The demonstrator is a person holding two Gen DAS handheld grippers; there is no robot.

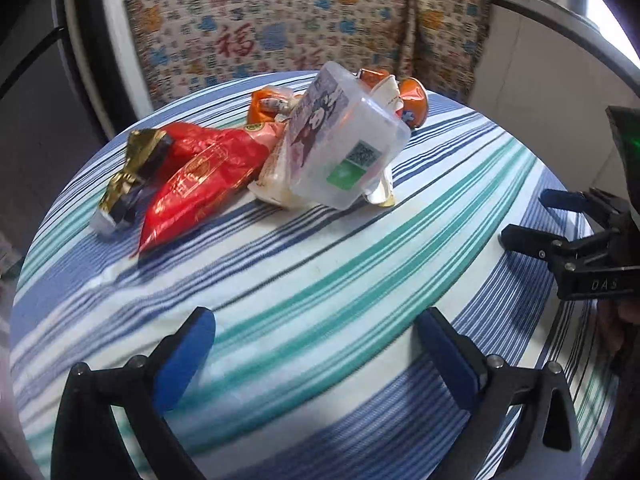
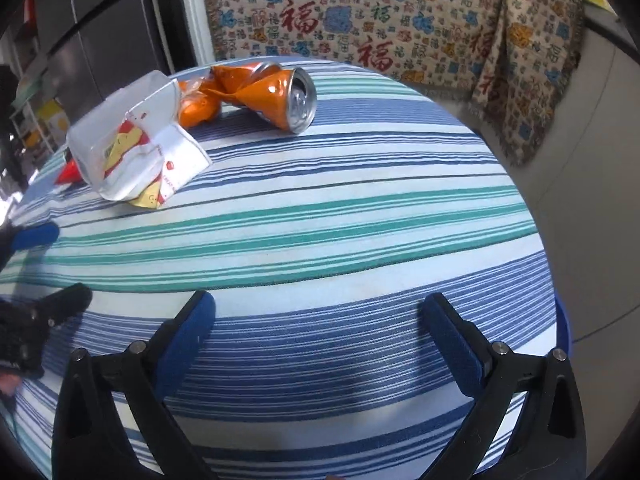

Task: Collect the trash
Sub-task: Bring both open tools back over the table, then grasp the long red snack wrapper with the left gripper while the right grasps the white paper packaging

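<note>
Trash pile (image 1: 280, 148) far side of table, both tongs spread wide — well short, nothing betw.

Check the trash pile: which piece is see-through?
The plastic box, tipped on the pile's middle. You can see through its walls; the red wrapper, gold wrapper and crushed orange can are all opaque.

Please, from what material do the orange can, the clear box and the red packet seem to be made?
Orange can: thin metal, probably aluminium; silvery shiny top, crushed body with sharp creases.
Clear box: translucent, fairly rigid-looking plastic; things behind it show through its walls.
Red packet: glossy plastic film, perhaps foil-lined; it wrinkles and reflects light.
</note>
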